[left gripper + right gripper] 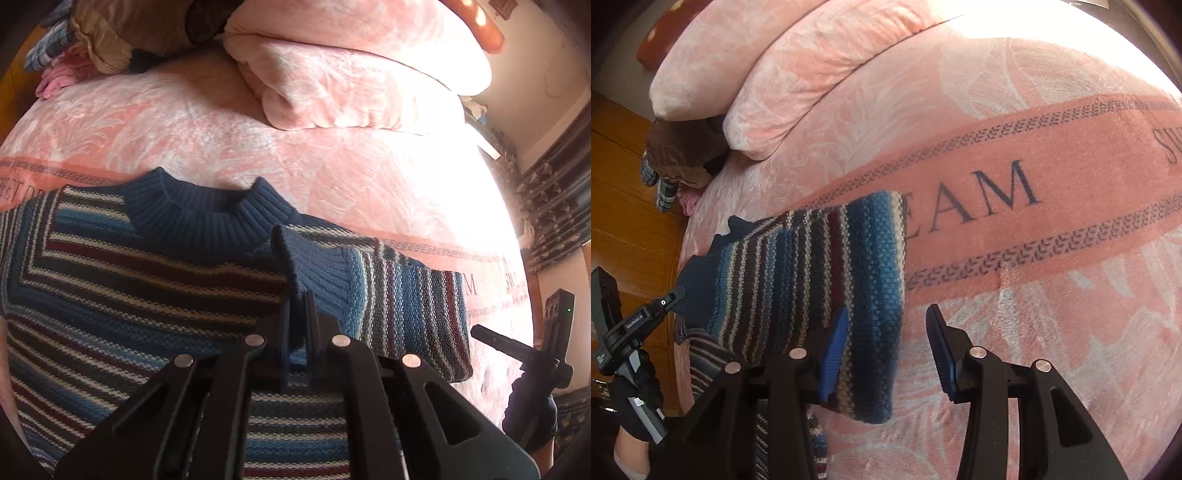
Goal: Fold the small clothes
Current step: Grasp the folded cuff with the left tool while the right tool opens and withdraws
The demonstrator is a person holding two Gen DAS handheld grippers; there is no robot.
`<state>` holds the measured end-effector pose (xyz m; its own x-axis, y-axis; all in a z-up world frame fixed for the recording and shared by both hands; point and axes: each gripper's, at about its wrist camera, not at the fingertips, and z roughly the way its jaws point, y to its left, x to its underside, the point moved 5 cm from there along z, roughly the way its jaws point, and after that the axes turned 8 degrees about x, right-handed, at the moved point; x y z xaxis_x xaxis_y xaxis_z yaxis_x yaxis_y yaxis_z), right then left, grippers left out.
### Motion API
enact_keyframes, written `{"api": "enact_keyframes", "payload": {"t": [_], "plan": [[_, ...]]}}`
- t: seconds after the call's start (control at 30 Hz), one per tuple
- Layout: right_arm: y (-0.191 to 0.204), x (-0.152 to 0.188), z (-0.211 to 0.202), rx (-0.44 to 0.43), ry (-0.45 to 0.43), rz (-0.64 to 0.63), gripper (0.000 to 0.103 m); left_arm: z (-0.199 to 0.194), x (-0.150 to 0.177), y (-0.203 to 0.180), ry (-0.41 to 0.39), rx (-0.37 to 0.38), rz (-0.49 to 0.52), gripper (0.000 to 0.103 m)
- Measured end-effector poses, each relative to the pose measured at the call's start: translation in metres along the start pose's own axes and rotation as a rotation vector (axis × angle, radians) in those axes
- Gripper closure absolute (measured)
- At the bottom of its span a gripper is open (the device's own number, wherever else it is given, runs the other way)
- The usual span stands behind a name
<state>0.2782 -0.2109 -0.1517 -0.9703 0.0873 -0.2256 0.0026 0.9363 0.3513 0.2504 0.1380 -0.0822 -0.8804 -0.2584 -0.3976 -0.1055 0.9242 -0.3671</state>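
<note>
The striped sweater (pixel 122 280) runs off the left wrist view's edge at 9 o'clock and 6 o'clock, so its hem and far sleeve are unseen; the left gripper (pixel 298 314) covers the knit beneath its linkage, and whether its tips pinch the navy cuff (pixel 317 273) cannot be told; the blanket lettering (pixel 993 195) is partly hidden under the folded sleeve (pixel 827 266) and cut off at 3 o'clock; glare at 3 o'clock in the left view bleaches the pink blanket (pixel 480 229); the clothes pile (pixel 85 44) at 11 o'clock is too jumbled to identify.
</note>
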Motion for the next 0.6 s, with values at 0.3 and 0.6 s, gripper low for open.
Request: {"api": "enact_keyframes", "payload": {"t": [0.3,0.6], "plan": [[0.046,0.013,0.030,-0.055,0.079,-0.064,0.058,-0.027,-0.019,0.091,-0.030,-0.074,-0.064,0.098],[0.054,0.022,0.056,0.044,0.104,-0.127,0.069,0.012,-0.003,0.136,0.038,-0.133,-0.079,0.097]]}}
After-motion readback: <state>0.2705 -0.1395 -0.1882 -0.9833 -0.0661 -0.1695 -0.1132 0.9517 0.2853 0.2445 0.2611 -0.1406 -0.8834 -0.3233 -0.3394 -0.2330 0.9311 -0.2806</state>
